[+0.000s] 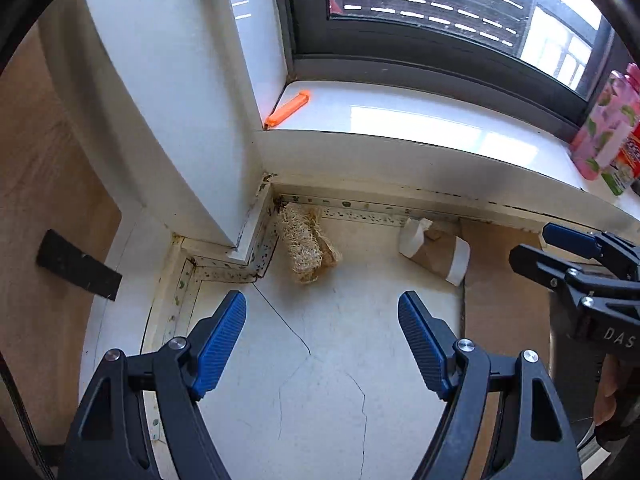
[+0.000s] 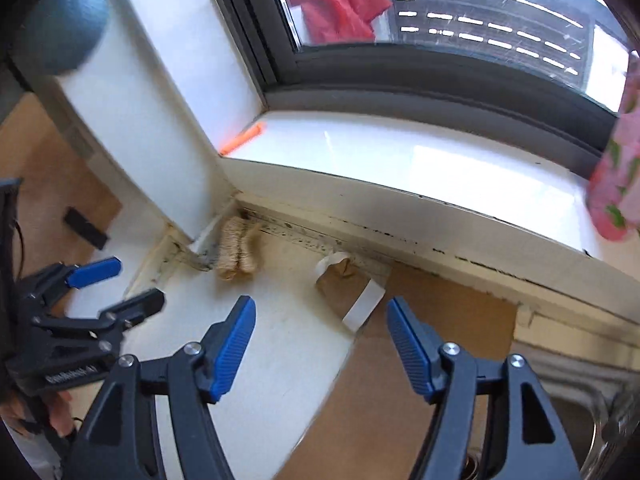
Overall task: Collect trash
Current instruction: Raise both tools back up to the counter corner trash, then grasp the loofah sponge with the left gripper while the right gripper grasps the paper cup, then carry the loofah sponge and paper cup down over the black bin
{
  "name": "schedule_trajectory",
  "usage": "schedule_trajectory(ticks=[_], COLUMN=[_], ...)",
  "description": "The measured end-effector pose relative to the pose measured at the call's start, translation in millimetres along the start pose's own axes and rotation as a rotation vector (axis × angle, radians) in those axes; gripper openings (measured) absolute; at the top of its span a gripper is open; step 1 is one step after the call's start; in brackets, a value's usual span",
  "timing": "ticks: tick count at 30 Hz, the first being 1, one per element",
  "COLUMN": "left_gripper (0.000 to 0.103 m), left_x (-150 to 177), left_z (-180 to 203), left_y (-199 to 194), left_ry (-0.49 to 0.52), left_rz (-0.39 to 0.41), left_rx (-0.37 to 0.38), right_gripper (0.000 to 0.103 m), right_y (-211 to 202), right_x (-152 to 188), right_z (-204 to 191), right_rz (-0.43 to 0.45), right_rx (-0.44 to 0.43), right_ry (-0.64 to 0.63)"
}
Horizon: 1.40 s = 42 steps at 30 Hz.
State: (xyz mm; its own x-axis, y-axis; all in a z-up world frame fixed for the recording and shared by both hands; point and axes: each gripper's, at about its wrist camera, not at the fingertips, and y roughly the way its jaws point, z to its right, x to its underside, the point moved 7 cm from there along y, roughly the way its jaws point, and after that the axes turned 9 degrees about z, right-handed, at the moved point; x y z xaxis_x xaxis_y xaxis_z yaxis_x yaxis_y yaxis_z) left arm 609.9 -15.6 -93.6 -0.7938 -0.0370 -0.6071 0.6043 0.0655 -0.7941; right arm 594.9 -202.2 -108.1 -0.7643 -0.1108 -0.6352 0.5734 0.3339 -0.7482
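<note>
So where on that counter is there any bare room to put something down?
The white counter is bare between the left tool and the loofah in the corner. The windowsill is free between the orange clip and the pink packet. It is crowded around the paper cup.

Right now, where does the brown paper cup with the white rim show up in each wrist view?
Left wrist: the brown paper cup lies on its side right of centre, at the wall under the windowsill, beyond the right finger.
Right wrist: the cup lies at centre, just beyond the gap between the fingers, blurred.
Shared landmark: the loofah scrubber in the counter corner, left of the cup in both.
</note>
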Motion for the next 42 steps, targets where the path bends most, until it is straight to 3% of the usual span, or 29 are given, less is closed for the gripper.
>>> schedule_trajectory(ticks=[9, 21, 24, 26, 30, 34, 42], left_gripper=[0.077, 0.077, 0.07, 0.066, 0.037, 0.032, 0.031], left_x=[-2.7, 1.9, 4.0, 3.1, 10.4, 15.9, 49.2], left_z=[-9.3, -15.2, -9.9, -7.5, -1.8, 2.8, 8.9], left_y=[87.4, 149.8, 157.6, 166.9, 181.5, 175.8, 128.4], left_ry=[-0.07, -0.163, -0.144, -0.133, -0.136, -0.099, -0.064], left_rz=[-0.074, -0.113, -0.115, -0.122, -0.16, -0.136, -0.123], left_rx=[-0.013, 0.009, -0.005, -0.022, -0.026, -0.037, -0.008], right_gripper=[0.069, 0.069, 0.068, 0.056, 0.056, 0.056, 0.056], right_y=[98.7, 133.8, 137.8, 140.2, 138.5, 132.6, 94.3], right_x=[12.7, 34.1, 39.3, 40.7, 42.9, 47.7, 54.3], right_z=[22.6, 13.7, 9.9, 7.1, 4.3, -2.3, -24.5], right_rz=[-0.091, -0.14, -0.153, -0.147, -0.142, -0.139, -0.131], right_rx=[0.014, 0.004, 0.009, 0.014, 0.014, 0.02, -0.017], right_ry=[-0.086, -0.176, -0.196, -0.206, -0.197, -0.204, -0.108])
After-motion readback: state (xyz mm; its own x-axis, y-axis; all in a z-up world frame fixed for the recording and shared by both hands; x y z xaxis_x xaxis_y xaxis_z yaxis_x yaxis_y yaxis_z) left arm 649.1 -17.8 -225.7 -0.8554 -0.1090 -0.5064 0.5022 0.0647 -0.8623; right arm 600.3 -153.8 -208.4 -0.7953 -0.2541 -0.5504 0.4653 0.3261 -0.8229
